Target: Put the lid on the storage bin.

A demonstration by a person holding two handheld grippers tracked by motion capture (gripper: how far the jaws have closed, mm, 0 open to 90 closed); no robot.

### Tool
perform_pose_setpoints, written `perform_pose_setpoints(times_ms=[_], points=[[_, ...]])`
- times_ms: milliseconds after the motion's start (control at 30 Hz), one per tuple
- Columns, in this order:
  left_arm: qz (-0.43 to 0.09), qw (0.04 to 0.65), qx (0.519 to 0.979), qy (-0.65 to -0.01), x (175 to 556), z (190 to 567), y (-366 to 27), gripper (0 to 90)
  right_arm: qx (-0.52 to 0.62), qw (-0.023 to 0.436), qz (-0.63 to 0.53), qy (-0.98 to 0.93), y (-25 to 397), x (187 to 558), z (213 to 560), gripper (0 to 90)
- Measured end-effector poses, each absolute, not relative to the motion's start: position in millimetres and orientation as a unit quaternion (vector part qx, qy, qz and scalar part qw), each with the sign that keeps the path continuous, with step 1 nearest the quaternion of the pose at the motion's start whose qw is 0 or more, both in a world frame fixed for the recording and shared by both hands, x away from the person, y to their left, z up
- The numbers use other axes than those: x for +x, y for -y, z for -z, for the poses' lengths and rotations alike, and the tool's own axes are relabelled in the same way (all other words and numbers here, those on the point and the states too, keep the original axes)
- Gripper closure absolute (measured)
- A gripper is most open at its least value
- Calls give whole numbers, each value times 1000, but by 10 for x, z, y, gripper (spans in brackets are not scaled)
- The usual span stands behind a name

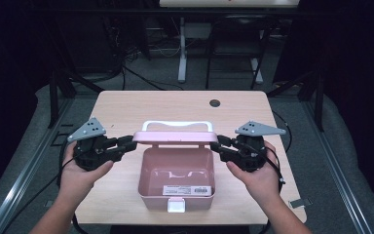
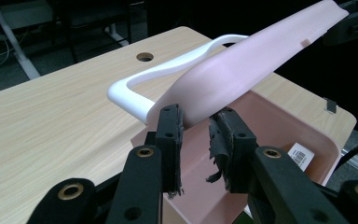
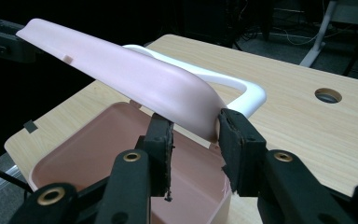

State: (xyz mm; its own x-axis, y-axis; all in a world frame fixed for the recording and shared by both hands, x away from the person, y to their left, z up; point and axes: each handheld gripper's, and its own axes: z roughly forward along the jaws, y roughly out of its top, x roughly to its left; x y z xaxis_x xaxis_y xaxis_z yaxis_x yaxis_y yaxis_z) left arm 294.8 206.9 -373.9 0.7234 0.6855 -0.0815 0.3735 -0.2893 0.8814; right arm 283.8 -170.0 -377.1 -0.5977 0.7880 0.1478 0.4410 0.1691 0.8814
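Now both tongs, left (image 1: pixel 128 142) and right (image 1: pixel 217 145), clamp the half-raised lid (image 1: pixel 175 137); the pink box (image 1: pixel 177 187) stands open, closing remains.

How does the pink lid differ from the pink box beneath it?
The lid is held up, one end in the left gripper and the other in the right gripper; the box sits on the table. The lid is shallow and carries a white handle; the box is deeper, open-topped, with a barcode label inside and a white latch. Both are the same pink plastic.
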Motion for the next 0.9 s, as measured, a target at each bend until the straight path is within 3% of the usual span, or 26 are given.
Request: perform_pose_setpoints(times_ms=[900], points=[[-154, 487, 793, -332, 2777, 3833, -2069, 724, 411, 170, -495, -746, 1747, 2695, 3983, 645]])
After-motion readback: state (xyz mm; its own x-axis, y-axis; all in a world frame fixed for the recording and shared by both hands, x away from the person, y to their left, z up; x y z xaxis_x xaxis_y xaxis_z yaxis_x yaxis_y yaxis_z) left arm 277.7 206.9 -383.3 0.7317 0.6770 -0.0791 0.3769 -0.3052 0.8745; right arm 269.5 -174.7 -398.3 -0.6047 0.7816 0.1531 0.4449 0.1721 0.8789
